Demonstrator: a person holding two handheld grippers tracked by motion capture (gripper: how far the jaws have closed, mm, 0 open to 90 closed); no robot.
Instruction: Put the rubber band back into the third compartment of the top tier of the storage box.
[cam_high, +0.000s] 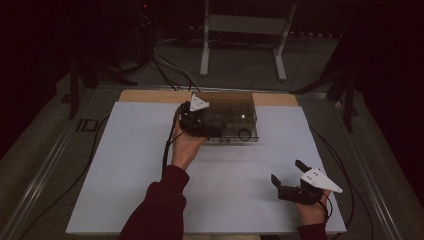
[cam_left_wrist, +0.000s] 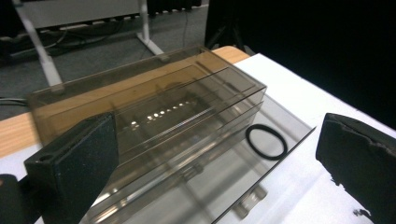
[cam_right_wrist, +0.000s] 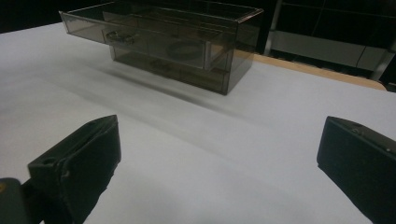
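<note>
A smoky see-through drawer box (cam_high: 227, 107) stands at the far middle of the table. Its top drawer (cam_high: 235, 136) is pulled out toward me, and a black ring (cam_high: 245, 134) lies flat on the drawer floor. My left gripper (cam_high: 197, 117) hovers over the box's left end, open and empty. In the left gripper view the open gripper (cam_left_wrist: 212, 154) straddles the drawer (cam_left_wrist: 187, 177), with the ring (cam_left_wrist: 248, 139) just ahead on the right. My right gripper (cam_high: 286, 170) rests open near the front right of the table, far from the box (cam_right_wrist: 187, 42).
A white sheet (cam_high: 150, 165) covers most of the wooden table (cam_high: 145, 96). Behind the table stand a white metal frame (cam_high: 205, 50) and dark stands, with cables (cam_high: 170, 75) on the floor. A cable trails from each gripper.
</note>
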